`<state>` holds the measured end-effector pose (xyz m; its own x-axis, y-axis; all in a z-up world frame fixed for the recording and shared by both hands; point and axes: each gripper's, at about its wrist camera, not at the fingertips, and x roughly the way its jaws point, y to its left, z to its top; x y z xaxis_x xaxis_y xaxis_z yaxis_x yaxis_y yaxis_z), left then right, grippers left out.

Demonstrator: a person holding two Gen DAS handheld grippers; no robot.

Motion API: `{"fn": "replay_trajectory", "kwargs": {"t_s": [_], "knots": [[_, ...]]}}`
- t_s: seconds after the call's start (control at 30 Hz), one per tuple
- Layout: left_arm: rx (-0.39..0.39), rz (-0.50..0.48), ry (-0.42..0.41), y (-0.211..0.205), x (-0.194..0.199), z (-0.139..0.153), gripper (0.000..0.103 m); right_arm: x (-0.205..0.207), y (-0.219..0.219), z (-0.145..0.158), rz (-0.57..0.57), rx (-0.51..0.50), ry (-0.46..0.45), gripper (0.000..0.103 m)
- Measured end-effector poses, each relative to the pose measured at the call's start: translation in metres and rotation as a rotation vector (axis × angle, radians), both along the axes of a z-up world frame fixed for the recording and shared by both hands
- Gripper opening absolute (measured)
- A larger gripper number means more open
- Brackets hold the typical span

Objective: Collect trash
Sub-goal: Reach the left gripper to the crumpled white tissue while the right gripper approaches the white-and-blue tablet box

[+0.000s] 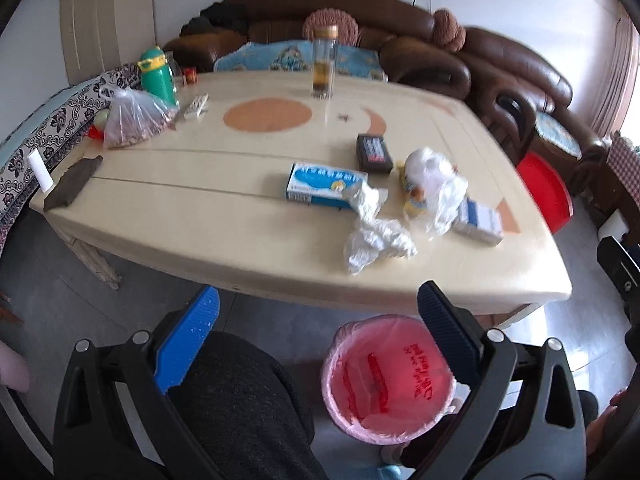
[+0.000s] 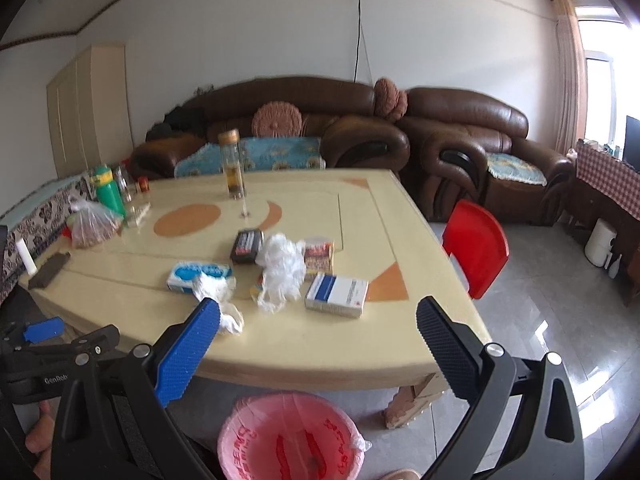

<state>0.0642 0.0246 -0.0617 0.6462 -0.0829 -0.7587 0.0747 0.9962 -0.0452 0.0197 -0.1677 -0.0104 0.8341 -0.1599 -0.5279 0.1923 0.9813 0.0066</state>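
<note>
- The left gripper [image 1: 318,304] hangs off the near edge of the tabletop [image 1: 200,216], its ribbed fingers [image 1: 188,340] spread wide with nothing between them; by my reading it is lined up for a first pick.
- The right gripper [image 2: 318,316] is likewise spread wide and empty, pointed at the litter from the near edge.
- The trash lies clustered on the near right part of the cream, glossy tabletop: a crumpled white tissue [image 1: 376,236] closest to the edge, soft and irregular, so it should squash easily under the fingers.
- Touching the tissue's far end is a blue and white carton [image 1: 320,184], flat and rectangular, lying on its broad face.
- A thin, wrinkled clear plastic bag [image 1: 432,188] slumps over yellow packaging; it looks limp and slippery.
- A white and blue box [image 1: 480,220] sits just beside it, and a dark flat box [image 1: 374,152] lies farther back.
- A bin with a pink liner [image 1: 384,380] stands on the floor just below the table's edge, probably so that items need only a short drop; its inside looks nearly empty.
- A tall glass bottle [image 1: 324,64] and a green flask [image 1: 158,76] stand well apart at the far side, likely not trash.
</note>
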Motion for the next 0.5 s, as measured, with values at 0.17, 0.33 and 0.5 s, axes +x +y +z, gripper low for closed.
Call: {"fn": "replay_trajectory", "kwargs": {"t_s": [0.17, 0.33, 0.5], "knots": [[-0.005, -0.017, 0.028, -0.004, 0.017, -0.015, 0.097, 0.018, -0.020, -0.031, 0.012, 0.074, 0.021, 0.097], [-0.001, -0.053, 0.079, -0.014, 0.041, -0.031, 0.097, 0.037, -0.050, -0.052, 0.029, 0.112, 0.033, 0.097], [0.010, -0.057, 0.133, -0.023, 0.067, -0.048, 0.097, 0.073, -0.061, -0.061, 0.198, 0.024, 0.117, 0.097]]}}
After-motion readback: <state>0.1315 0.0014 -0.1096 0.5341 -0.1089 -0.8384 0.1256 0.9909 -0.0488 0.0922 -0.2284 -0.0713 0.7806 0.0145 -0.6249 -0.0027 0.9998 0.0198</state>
